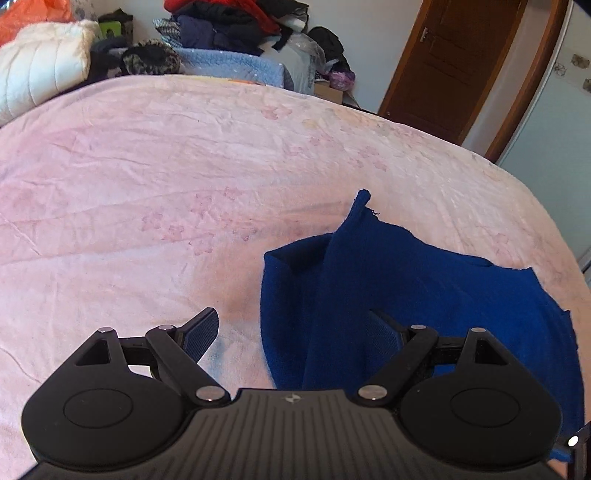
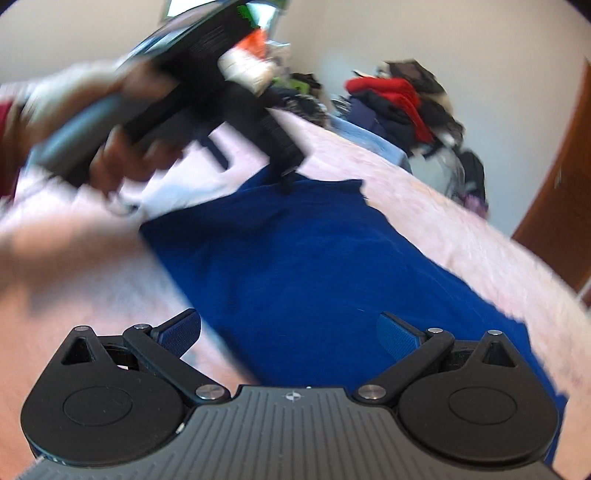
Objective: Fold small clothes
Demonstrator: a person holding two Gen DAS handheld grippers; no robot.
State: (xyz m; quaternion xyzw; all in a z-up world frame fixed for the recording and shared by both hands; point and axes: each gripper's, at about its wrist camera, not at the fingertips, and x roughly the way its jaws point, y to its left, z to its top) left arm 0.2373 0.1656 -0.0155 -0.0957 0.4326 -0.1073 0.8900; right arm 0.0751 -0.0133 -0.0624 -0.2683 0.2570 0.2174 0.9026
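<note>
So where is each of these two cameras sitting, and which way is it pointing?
Left wrist: rides the left gripper, looking down its open fingers at the blue cloth on the pink bedspread.
Right wrist: rides the right gripper, open too, facing the cloth; a blurred hand holds the other gripper beyond.
Shared: cloth, bedspread, clothes pile, brown door.
</note>
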